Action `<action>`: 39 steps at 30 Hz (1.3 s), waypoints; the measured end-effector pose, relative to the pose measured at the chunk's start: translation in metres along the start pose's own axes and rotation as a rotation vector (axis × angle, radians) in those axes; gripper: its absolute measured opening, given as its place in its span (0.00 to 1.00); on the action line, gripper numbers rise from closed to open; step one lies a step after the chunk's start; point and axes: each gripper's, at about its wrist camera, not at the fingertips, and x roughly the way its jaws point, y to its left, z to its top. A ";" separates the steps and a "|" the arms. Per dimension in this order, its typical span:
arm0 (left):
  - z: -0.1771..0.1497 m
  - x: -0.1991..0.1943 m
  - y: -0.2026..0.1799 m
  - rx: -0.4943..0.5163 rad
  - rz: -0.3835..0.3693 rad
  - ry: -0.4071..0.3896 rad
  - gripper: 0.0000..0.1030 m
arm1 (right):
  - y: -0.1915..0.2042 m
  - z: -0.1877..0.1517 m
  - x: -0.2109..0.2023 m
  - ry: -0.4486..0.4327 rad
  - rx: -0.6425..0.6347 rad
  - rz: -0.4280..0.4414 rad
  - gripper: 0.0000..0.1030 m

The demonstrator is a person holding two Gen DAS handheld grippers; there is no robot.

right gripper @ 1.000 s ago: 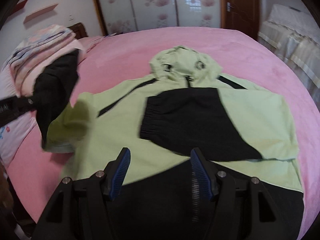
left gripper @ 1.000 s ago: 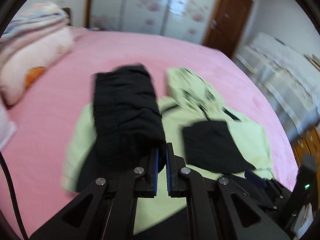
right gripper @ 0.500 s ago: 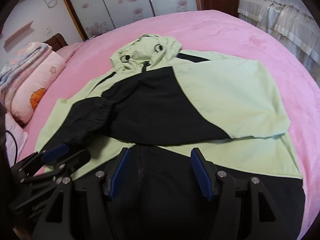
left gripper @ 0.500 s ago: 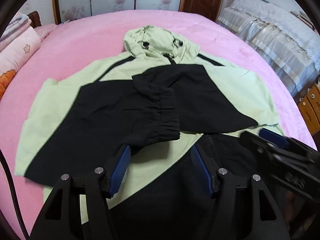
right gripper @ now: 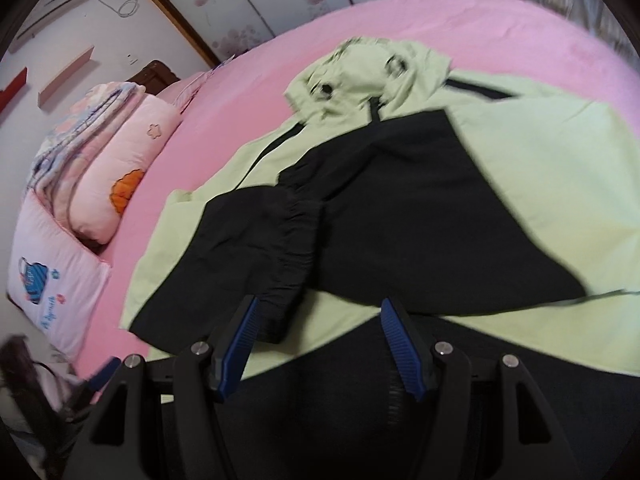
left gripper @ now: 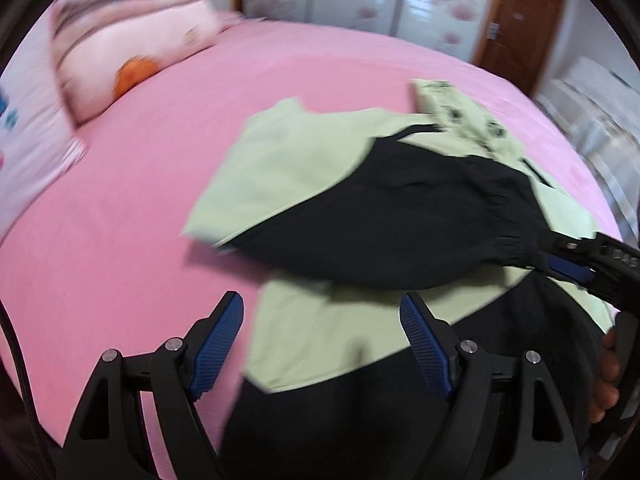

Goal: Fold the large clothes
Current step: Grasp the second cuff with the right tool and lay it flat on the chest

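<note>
I have both grippers hanging over the near edge of the bed, which is covered in a pink sheet. The jacket, pale green with black panels, lies spread out flat on the sheet, its hem at the near edge and its hood pointing toward the far side. Both sleeves are folded in across the chest: the left sleeve lies with its gathered black cuff on top of the right sleeve.

My left gripper has its jaws opening, blue pads well apart, with nothing between them; below it I see the jacket's left edge and bare sheet. My right gripper also stands with jaws apart, gripping nothing, above the hem near the cuff. In the left wrist view the right gripper shows at the right edge, with the fingers of the hand holding it.

Pillows and a folded quilt are stacked at the bed's far left corner.
</note>
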 end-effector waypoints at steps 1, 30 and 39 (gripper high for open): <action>-0.001 0.004 0.008 -0.024 0.007 0.011 0.77 | 0.002 0.000 0.004 0.010 0.002 0.016 0.61; 0.038 0.086 0.015 -0.249 -0.021 0.050 0.44 | 0.028 0.064 -0.115 -0.420 -0.323 -0.242 0.11; 0.046 0.093 0.028 -0.290 -0.077 0.108 0.32 | -0.079 0.021 -0.049 -0.136 -0.019 -0.336 0.18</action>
